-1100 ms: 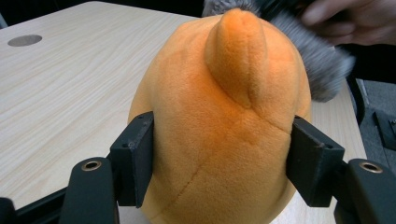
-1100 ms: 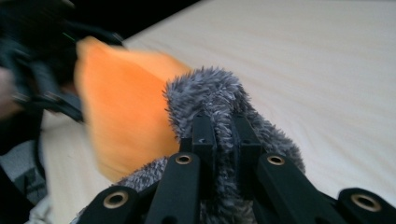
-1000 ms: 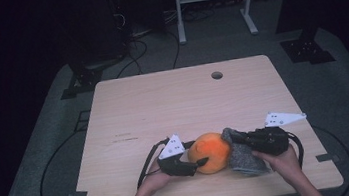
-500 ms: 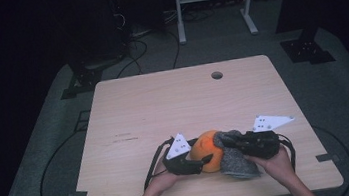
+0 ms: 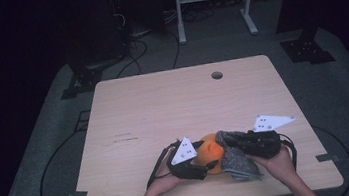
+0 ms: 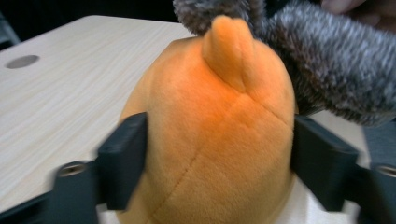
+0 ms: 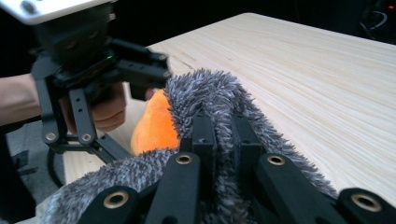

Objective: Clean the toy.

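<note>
1. Orange plush toy (image 5: 210,150), high view: it sits at the near edge of the worktop (image 5: 173,103), a little right of centre, between the person's two hands. A grey furry cloth (image 5: 235,160) lies against its right side and partly over it. The left tongs (image 5: 198,164) are at the toy's left, the right tongs (image 5: 231,144) at its right, buried in the grey fur. From this height the jaws are small and dim, so the grips are better read from the gripper views.

2. Left gripper view: the orange plush toy (image 6: 210,140) fills the gap between the two black jaws, which have just been opening; their pads seem only to rest along its flanks, hardly denting it. The stitched seams and nap suggest a light, soft, squashy body that gives under pressure and is not slippery or fragile. Best hold is probably across the plump middle, not the small nub on top.

3. Right gripper view: the right tongs (image 7: 223,140) are pinched tight on a fold of the grey furry cloth (image 7: 219,102), which looks limp and likely to drape and drag. The orange toy (image 7: 154,126) peeks out beneath it, with the left tongs (image 7: 149,77) beyond.

4. Writing: no brand, label or lettering can be read on anything.
</note>
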Demonstrator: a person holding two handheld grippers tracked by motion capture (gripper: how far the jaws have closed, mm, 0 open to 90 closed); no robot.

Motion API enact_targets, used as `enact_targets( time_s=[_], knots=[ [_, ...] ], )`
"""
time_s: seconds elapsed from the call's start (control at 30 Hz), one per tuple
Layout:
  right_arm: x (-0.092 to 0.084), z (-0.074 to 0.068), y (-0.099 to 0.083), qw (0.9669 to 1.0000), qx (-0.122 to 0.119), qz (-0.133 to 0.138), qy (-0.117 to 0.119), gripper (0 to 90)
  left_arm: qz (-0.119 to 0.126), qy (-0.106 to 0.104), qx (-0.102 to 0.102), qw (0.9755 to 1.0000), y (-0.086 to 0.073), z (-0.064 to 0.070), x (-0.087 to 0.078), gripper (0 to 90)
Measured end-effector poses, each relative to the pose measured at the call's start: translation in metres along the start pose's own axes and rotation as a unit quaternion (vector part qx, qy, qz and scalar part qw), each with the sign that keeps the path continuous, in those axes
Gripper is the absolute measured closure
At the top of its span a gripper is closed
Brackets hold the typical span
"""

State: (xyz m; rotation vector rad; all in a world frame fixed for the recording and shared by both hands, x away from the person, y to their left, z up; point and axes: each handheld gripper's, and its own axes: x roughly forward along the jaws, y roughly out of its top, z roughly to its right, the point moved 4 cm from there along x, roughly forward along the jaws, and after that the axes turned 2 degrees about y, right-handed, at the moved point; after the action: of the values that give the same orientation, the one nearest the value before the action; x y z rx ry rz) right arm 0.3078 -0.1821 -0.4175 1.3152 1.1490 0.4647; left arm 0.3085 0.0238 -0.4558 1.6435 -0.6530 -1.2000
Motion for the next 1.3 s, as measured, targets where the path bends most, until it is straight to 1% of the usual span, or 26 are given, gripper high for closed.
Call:
enact_targets(
  time_s=[0.07,0.1,0.13,0.17,0.2,0.23,0.33,0.37,0.4,0.47,0.53,0.6,0.67,0.73,0.77,0.83,0.87,0.9,0.93,1.0,1.03,1.07,1.13,1.2,1.23,1.3],
  knots=[
    [0.0,0.0,-0.001,1.0,0.003,0.001,0.003,82.3,-0.003,0.005,-0.007,1.0,-0.002,-0.003,0.0,12.4],
    [0.0,0.001,-0.001,1.0,0.005,0.003,0.007,82.3,-0.007,0.002,-0.012,0.9999,-0.003,-0.005,0.002,11.6],
    [0.001,0.003,-0.002,0.9998,0.01,0.005,0.014,82.2,-0.002,0.004,-0.006,1.0,-0.004,-0.005,0.002,15.5],
    [0.001,0.006,-0.004,0.9999,0.009,0.006,0.008,82.2,0.006,0.012,0.0,0.9999,-0.004,-0.005,0.001,25.5],
    [0.0,0.009,-0.005,0.9999,0.013,0.009,0.005,82.2,0.006,0.013,-0.002,0.9999,-0.004,-0.005,0.002,29.2],
    [-0.001,0.013,-0.007,0.9996,0.024,0.01,0.007,82.2,0.007,0.014,-0.006,0.9999,-0.004,-0.005,0.002,30.6],
    [-0.006,0.023,-0.013,0.9992,0.034,-0.001,-0.023,82.2,0.013,0.014,-0.014,0.9997,-0.003,-0.007,0.001,32.4],
    [-0.008,0.026,-0.015,0.9987,0.043,-0.002,-0.027,82.2,0.016,0.015,-0.014,0.9997,-0.003,-0.007,0.0,33.3],
    [-0.011,0.027,-0.015,0.9985,0.045,0.002,-0.031,82.2,0.019,0.019,-0.012,0.9996,-0.001,-0.007,-0.002,34.3],
    [-0.016,0.022,-0.007,0.9987,0.039,0.02,-0.025,82.2,0.019,0.029,-0.004,0.9994,0.004,-0.006,-0.004,36.1],
    [-0.017,0.01,0.005,0.999,0.021,0.036,-0.014,82.2,0.004,0.049,0.014,0.9987,0.007,-0.004,-0.004,37.4],
    [-0.013,-0.005,0.016,0.9988,-0.001,0.048,0.003,82.2,0.001,0.049,0.016,0.9987,0.01,-0.002,-0.003,38.2],
    [-0.006,-0.019,0.022,0.9988,-0.021,0.043,0.013,82.2,-0.008,0.049,0.026,0.9984,0.013,0.002,-0.004,38.4],
    [0.001,-0.024,0.022,0.9988,-0.039,0.028,-0.002,82.2,-0.007,0.045,0.028,0.9986,0.016,0.004,-0.007,38.8],
    [0.001,-0.022,0.02,0.9988,-0.04,0.026,-0.007,82.2,-0.008,0.046,0.027,0.9985,0.018,0.004,-0.01,39.0],
    [0.001,-0.012,0.013,0.9995,-0.02,0.022,-0.012,82.2,-0.012,0.048,0.026,0.9984,0.018,0.002,-0.012,39.2],
    [0.001,-0.006,0.008,0.9997,-0.009,0.015,-0.02,82.3,-0.013,0.048,0.023,0.9985,0.018,0.001,-0.013,39.3],
    [0.001,-0.004,0.006,0.9996,-0.003,0.013,-0.023,82.3,-0.015,0.047,0.018,0.9986,0.018,0.0,-0.013,39.4],
    [0.0,-0.003,0.005,0.9996,0.003,0.016,-0.022,82.2,-0.015,0.048,0.018,0.9986,0.018,0.0,-0.012,39.5],
    [-0.002,-0.009,0.01,0.9995,-0.006,0.025,-0.017,82.2,-0.018,0.051,0.018,0.9984,0.019,0.001,-0.01,39.4],
    [-0.002,-0.012,0.013,0.9994,-0.01,0.032,-0.007,82.2,-0.018,0.052,0.018,0.9983,0.019,0.002,-0.009,39.0],
    [-0.001,-0.015,0.015,0.9993,-0.014,0.033,-0.005,82.2,-0.017,0.051,0.016,0.9984,0.019,0.003,-0.008,38.1],
    [0.004,-0.017,0.014,0.9993,-0.031,0.018,-0.013,82.2,-0.015,0.044,0.018,0.9987,0.019,0.002,-0.008,31.4],
    [0.006,-0.014,0.009,0.9997,-0.02,0.01,-0.011,82.2,-0.01,0.038,0.003,0.9992,0.016,-0.003,-0.008,20.8],
    [0.005,-0.012,0.007,0.9998,-0.014,0.011,-0.006,82.3,-0.014,0.036,-0.007,0.9992,0.013,-0.006,-0.008,16.9],
    [0.004,-0.01,0.005,0.9999,-0.01,0.009,-0.005,82.2,-0.018,0.034,-0.029,0.9988,0.009,-0.011,-0.007,12.1]
  ],
)
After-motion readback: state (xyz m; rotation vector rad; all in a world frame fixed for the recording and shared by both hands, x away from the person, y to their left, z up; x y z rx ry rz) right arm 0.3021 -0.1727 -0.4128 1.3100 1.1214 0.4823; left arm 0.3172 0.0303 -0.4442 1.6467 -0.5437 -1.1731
